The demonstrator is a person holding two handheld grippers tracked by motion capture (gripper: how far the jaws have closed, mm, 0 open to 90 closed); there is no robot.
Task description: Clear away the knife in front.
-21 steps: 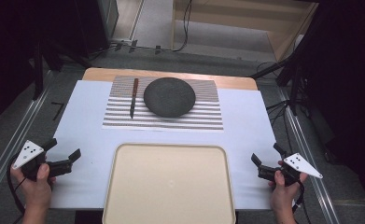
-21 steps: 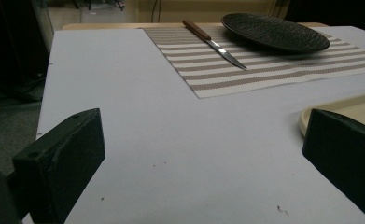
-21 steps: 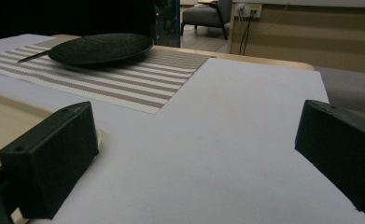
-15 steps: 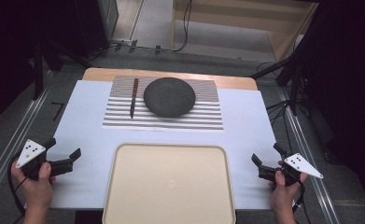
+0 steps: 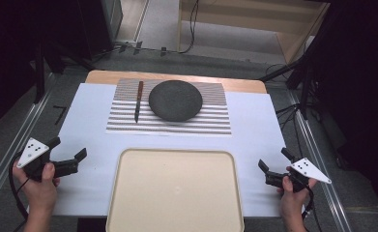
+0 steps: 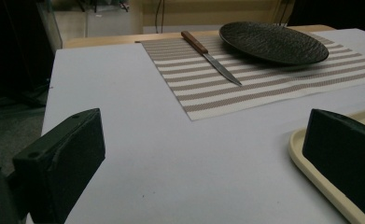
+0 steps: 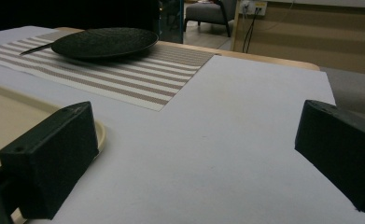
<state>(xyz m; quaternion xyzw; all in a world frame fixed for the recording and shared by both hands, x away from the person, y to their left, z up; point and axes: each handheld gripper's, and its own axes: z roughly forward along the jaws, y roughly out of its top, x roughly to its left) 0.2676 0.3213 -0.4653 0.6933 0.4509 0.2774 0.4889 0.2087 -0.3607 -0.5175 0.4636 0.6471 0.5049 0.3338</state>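
**High view: two empty hand-held grippers flank a tray**

The high view shows a white-covered surface (image 5: 254, 130) with a cream tray (image 5: 174, 191) at its near edge. The left hand-held gripper (image 5: 70, 157) sits at the tray's left, gripped by the person's left hand (image 5: 39, 181), its jaws spread wide and holding nothing. The right hand-held gripper (image 5: 272, 166) sits at the tray's right in the right hand (image 5: 293, 193), its jaws likewise wide apart and empty. Both hover low near the surface, each just beside the tray without touching it.

Farther back lies a striped placemat (image 5: 196, 123). On it rests a dark round plate (image 5: 175, 100), and just left of the plate lies a knife (image 5: 138, 100) with a wooden handle, blade pointing toward the tray. Knife and plate are near each other but apart.

In the left gripper view the two black jaws frame bare white surface, with the tray's rim (image 6: 311, 168) by one jaw and the knife (image 6: 211, 58) and plate (image 6: 273, 42) beyond. In the right gripper view the jaws also frame bare surface, the tray's edge (image 7: 12, 109) by one of them, the plate (image 7: 105, 42) far off.
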